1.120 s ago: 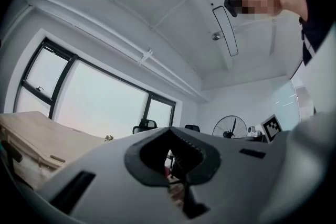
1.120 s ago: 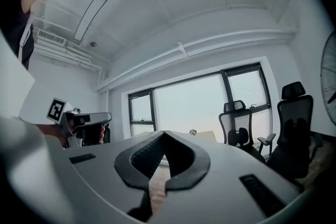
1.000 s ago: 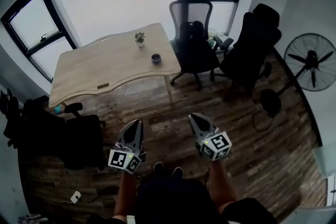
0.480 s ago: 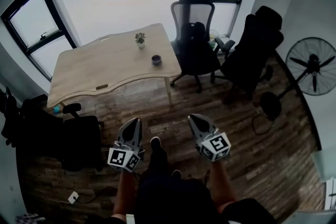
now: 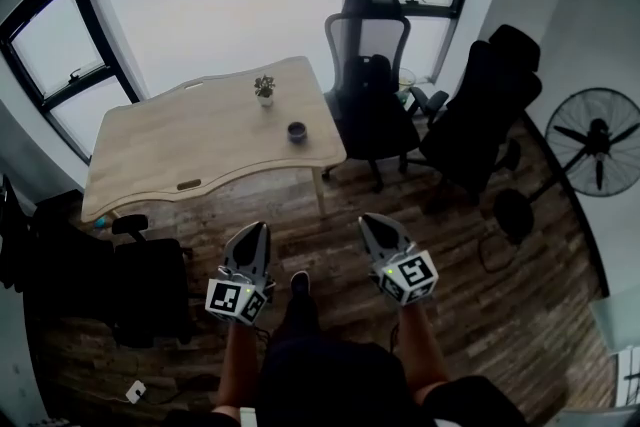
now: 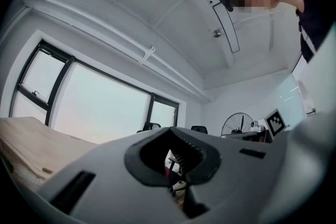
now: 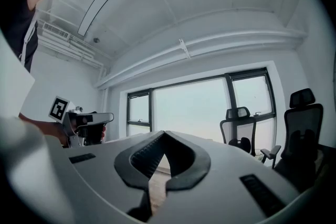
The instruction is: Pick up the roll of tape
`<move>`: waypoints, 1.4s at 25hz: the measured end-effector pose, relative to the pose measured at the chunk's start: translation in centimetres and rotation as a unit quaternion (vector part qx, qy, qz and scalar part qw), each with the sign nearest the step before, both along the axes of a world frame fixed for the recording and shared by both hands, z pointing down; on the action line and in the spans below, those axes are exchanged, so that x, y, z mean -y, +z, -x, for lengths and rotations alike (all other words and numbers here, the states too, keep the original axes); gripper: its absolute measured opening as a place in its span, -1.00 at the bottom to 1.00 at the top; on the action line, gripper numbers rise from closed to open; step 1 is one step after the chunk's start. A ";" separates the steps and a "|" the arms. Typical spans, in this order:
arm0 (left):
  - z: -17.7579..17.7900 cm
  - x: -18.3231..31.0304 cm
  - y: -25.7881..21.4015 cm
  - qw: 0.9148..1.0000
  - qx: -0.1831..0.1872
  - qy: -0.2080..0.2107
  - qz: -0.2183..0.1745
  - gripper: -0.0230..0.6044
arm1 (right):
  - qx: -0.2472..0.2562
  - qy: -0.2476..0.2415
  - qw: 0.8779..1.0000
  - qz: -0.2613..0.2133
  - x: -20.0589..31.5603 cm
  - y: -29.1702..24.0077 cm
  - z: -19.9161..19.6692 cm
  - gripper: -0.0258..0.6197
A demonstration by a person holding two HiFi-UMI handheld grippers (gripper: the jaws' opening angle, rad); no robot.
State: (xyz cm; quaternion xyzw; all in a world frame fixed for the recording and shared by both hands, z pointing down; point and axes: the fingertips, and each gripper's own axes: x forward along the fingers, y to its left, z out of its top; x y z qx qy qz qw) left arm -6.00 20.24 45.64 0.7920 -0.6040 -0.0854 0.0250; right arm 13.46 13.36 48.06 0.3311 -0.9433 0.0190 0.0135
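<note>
The step in hand, as I judge it, is the approach: nothing is gripped yet. The left tongs are pressed together on nothing, and the left gripper view shows the tips meeting with only the room beyond them. The right tongs look the same in their own view, closed and empty. Both are held out over the wooden floor, pointing roughly level toward the table.

To do this well, I would close the gap to the table first and only then spread one pair of tongs, well before it reaches the target. I would bring it in low and square. One jaw should go into the hole of the ring and the other outside its wall, so the pinch lands on the band rather than skating off a round side. I would also steer clear of the small plant and of the chair crowding the table's right corner.

The roll of tape, which I take to be the small dark ring, lies on the table near its right-hand edge. It is just in front of the plant and apart from it. It is well apart from both tongs, ahead of them and beyond the table's near edge, and it falls between their two lines, somewhat closer to the left one. Neither gripper view shows it.
</note>
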 end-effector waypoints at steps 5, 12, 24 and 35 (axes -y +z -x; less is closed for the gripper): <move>1.7 3.5 0.1 1.000 -0.002 0.000 0.003 -0.91 | 0.002 0.003 1.000 -0.002 3.6 -0.1 1.4 -0.90; 3.4 6.7 1.4 1.000 -0.013 -0.002 0.014 -0.91 | 0.012 0.008 1.000 0.010 7.1 -0.2 3.0 -0.90; 6.6 11.2 1.9 0.999 -0.024 -0.009 0.021 -0.91 | 0.024 0.035 0.999 0.027 12.7 0.5 4.7 -0.90; 9.6 16.1 1.5 0.999 -0.027 0.011 0.024 -0.91 | 0.024 0.037 0.999 0.023 16.5 -0.8 8.2 -0.90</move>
